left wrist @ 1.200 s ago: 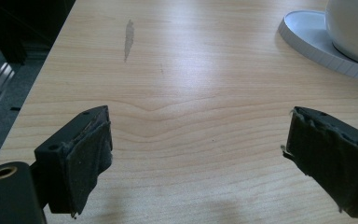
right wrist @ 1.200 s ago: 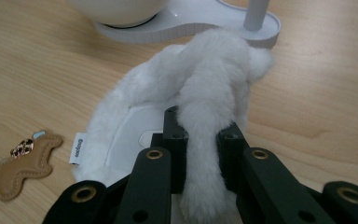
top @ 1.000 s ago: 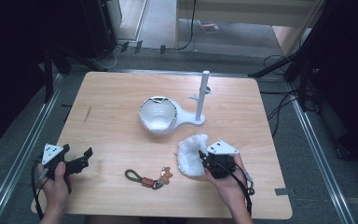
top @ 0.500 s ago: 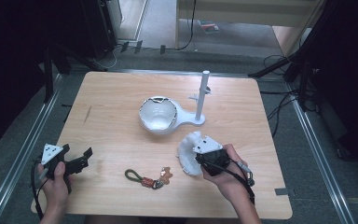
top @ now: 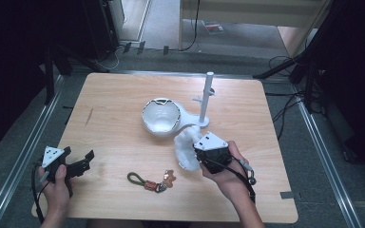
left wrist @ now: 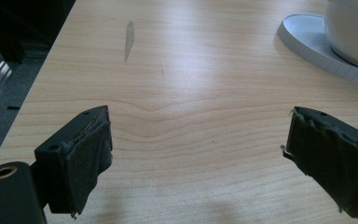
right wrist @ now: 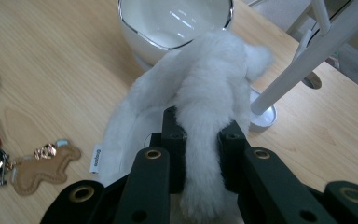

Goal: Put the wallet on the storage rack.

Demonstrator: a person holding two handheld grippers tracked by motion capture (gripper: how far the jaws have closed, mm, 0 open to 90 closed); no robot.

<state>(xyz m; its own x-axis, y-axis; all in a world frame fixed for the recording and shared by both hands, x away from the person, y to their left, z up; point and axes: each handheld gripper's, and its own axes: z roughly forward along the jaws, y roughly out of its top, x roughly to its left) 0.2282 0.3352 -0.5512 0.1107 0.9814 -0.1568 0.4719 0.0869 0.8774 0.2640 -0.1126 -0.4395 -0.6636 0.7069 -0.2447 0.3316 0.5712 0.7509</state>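
at a wooden table (top: pixel 123 114), the right gripper (top: pixel 204 159) has its jaws clamped on a white fluffy hat (top: pixel 186 147), a fold of fur pinched between the black pads and the rest hanging from them. in the right gripper view the hat (right wrist: pixel 200 88) spreads ahead of the jaws toward the white bowl (right wrist: pixel 175 23), its far edge just beside the bowl's rim, with a small label showing at its lower left edge. the hat sits just in front of the bowl (top: pixel 160 115), beside the base of the white stand (top: pixel 204 102) that rises to the bowl's right. a key ring (top: pixel 154 182) with a green loop and a tan bear charm lies near the hat, on the side away from the stand. well apart from the bowl, at the table's near left corner, the left gripper (top: pixel 73 164) rests in a hand with its jaws wide apart and nothing between them; in the left gripper view, bare table (left wrist: pixel 191 93) shows between the pads.
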